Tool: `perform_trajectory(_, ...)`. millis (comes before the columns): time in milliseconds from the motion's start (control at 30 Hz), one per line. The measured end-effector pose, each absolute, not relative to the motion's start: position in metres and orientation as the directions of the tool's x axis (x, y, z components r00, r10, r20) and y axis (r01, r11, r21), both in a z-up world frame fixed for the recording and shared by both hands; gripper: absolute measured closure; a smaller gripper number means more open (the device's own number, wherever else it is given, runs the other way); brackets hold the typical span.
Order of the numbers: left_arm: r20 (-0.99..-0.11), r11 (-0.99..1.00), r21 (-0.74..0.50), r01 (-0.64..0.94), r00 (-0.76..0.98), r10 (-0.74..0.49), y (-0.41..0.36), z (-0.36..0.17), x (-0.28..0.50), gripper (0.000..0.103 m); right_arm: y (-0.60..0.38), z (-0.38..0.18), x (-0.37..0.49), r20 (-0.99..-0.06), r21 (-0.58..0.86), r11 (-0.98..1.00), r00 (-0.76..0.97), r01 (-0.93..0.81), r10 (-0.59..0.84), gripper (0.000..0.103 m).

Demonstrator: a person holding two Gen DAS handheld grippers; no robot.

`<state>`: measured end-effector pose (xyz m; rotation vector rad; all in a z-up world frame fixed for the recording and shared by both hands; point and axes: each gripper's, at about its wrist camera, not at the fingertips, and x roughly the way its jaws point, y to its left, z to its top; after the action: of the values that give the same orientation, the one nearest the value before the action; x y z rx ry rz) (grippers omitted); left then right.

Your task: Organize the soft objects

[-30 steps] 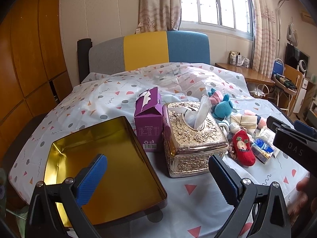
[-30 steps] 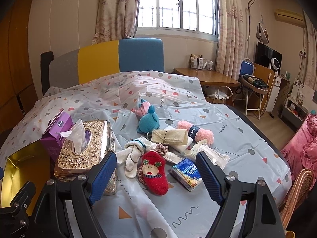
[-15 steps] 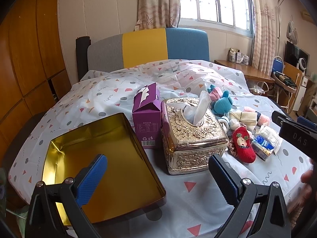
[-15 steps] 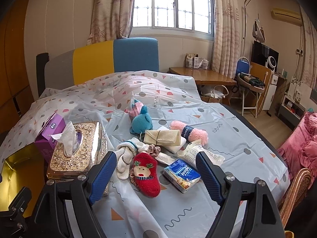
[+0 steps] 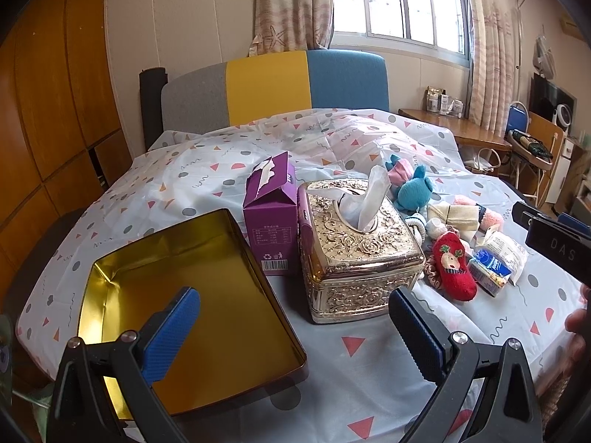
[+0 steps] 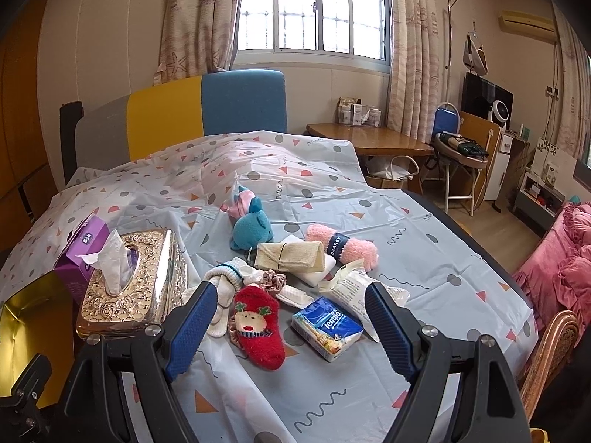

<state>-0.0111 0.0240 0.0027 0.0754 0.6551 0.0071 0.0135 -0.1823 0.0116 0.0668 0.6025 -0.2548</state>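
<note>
Both grippers hang released over the bed. The red sock (image 6: 258,323) lies just ahead of the right gripper (image 6: 290,323), its fingers partly hiding the white socks (image 6: 225,280); the gold tin (image 5: 184,295) sits under the left gripper (image 5: 291,326), its near corner cut off.

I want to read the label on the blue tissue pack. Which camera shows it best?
The right wrist view: the blue tissue pack lies close and unobstructed, printed top facing the camera. In the left wrist view it sits near the right edge, small and angled, print unreadable.
</note>
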Motion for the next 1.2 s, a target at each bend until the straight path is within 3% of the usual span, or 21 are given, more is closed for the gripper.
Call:
perform_trajectory(733, -0.619, 0.997, 0.066, 0.041, 0.786, 0.009, 0.019, 0.003, -0.01, 0.0, -0.207, 0.017, 0.019, -0.557, -0.01, 0.955, 0.791, 0.296, -0.252, 0.019)
perform_trajectory(967, -0.676, 0.962, -0.105, 0.253, 0.691, -0.255, 0.009, -0.002, -0.004, 0.0, -0.252, 0.017, 0.037, -0.557, 0.027, 0.946, 0.791, 0.322, -0.253, 0.02)
perform_trajectory(1200, -0.705, 0.902, -0.123, 0.415, 0.603, -0.373, -0.034, 0.0, 0.009, 0.004, -0.312, -0.012, 0.05, -0.612, 0.055, 0.913, 0.736, 0.405, -0.29, 0.02)
